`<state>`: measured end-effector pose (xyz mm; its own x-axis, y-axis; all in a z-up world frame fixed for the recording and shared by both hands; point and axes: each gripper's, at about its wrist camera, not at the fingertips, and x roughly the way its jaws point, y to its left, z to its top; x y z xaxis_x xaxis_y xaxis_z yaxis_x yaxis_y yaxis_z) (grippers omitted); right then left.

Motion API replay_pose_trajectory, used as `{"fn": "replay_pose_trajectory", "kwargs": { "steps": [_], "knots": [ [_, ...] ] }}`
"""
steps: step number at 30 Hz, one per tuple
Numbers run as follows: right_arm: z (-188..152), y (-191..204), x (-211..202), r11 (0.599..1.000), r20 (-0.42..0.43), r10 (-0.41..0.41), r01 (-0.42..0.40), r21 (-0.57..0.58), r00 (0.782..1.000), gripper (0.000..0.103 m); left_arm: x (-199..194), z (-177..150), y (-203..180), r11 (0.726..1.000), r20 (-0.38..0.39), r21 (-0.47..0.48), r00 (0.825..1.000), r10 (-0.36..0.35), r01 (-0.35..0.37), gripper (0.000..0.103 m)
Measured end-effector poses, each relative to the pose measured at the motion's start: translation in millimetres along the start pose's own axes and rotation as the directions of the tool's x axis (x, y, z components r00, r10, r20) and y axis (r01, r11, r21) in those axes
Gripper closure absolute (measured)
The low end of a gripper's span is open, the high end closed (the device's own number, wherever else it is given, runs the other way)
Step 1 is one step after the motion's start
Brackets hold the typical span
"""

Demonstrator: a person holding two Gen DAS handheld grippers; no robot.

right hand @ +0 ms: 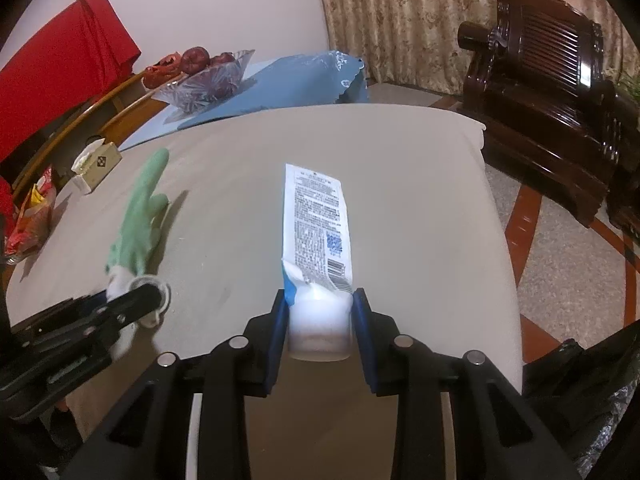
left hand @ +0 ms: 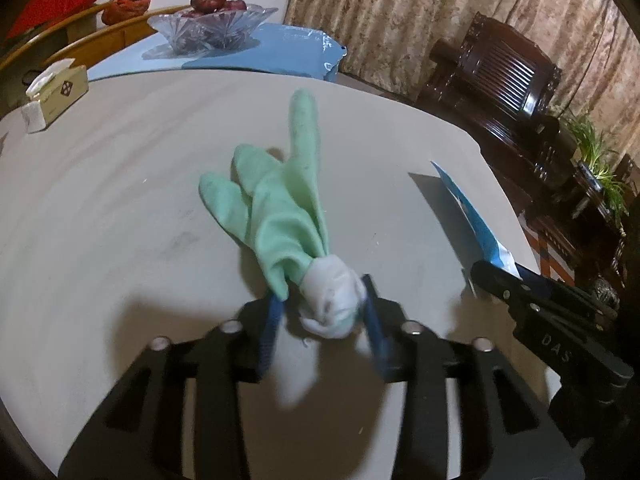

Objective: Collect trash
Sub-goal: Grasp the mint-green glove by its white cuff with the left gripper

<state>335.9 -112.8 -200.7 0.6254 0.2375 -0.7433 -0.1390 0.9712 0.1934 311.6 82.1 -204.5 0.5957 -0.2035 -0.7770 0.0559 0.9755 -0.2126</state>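
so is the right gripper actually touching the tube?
Touching. The right wrist view shows the right gripper with both blue pads pressed against the white cap end of the tube.

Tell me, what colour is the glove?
The glove is mint green with a white cuff, clearest in the left wrist view.

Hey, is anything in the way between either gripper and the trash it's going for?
Nothing visible. The left gripper is already shut on the green glove at its white cuff, and the right gripper is shut on the tube at its cap. No bin is in view.
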Motion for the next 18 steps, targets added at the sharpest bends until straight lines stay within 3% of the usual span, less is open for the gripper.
{"fn": "replay_pose_trajectory", "kwargs": {
  "steps": [5, 8, 12, 18],
  "knots": [
    [0, 3, 2, 1.000, -0.003, -0.011, 0.011, -0.013, 1.000, 0.069, 9, 11, -2, 1.000, -0.012, -0.005, 1.000, 0.024, -0.024, 0.041],
    [1, 3, 3, 1.000, -0.007, -0.016, 0.015, -0.022, 1.000, 0.070, 15, 15, -7, 0.998, -0.006, 0.020, 0.998, 0.061, -0.061, 0.052],
    [2, 3, 0, 1.000, -0.007, -0.002, 0.002, -0.020, 1.000, 0.071, 11, 16, -3, 0.999, 0.004, -0.002, 0.999, 0.033, -0.033, 0.076],
    [4, 7, -22, 0.999, 0.033, 0.023, -0.023, -0.023, 0.999, 0.071, -21, 12, -14, 1.000, 0.080, 0.022, 0.997, 0.012, -0.014, 0.077]
  ]
}}
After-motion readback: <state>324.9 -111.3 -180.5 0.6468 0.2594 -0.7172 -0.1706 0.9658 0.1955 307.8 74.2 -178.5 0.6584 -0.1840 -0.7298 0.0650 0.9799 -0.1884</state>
